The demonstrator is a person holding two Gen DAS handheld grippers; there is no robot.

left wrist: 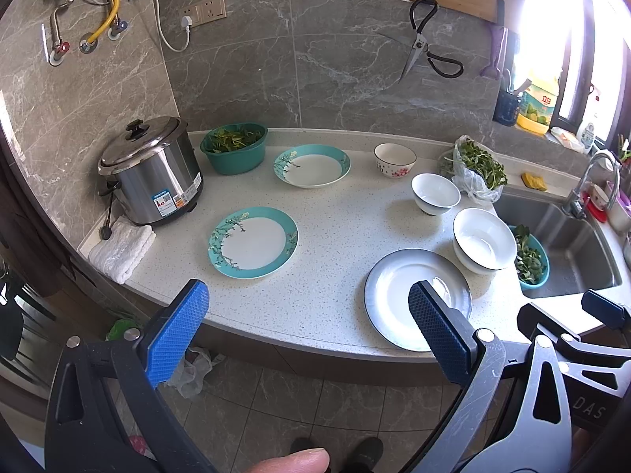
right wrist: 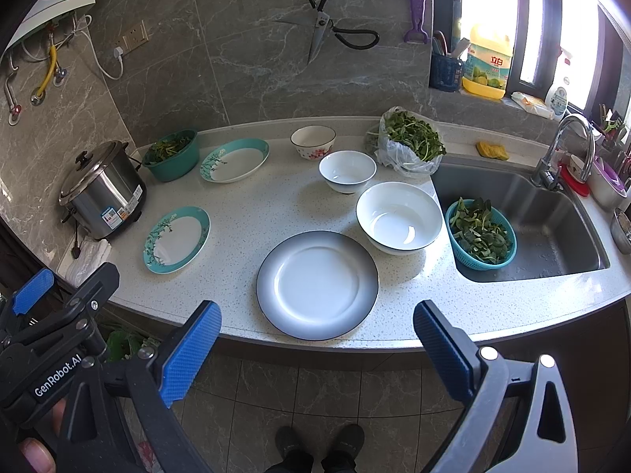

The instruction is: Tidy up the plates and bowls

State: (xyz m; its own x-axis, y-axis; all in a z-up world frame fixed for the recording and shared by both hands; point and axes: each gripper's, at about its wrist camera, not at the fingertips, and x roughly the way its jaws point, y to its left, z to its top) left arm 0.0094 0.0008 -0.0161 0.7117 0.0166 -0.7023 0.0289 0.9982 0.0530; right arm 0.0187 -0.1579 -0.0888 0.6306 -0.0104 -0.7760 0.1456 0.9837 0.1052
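My left claw (left wrist: 309, 329) is wide and holds nothing; my right claw (right wrist: 317, 345) is wide too; the gray plate (right wrist: 317, 285) sits just past it; the big white bowl (right wrist: 398, 220) is behind that.

A steel cooker (left wrist: 152, 175), scissors (right wrist: 323, 33) and a sink (right wrist: 552, 232) surround the counter (left wrist: 335, 213).

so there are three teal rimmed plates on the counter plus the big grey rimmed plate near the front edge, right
Not quite: there are two teal rimmed plates, not three. The right wrist view shows one in front of the rice cooker and one beside the green basin of greens. The big grey rimmed plate does sit near the front edge of the counter.
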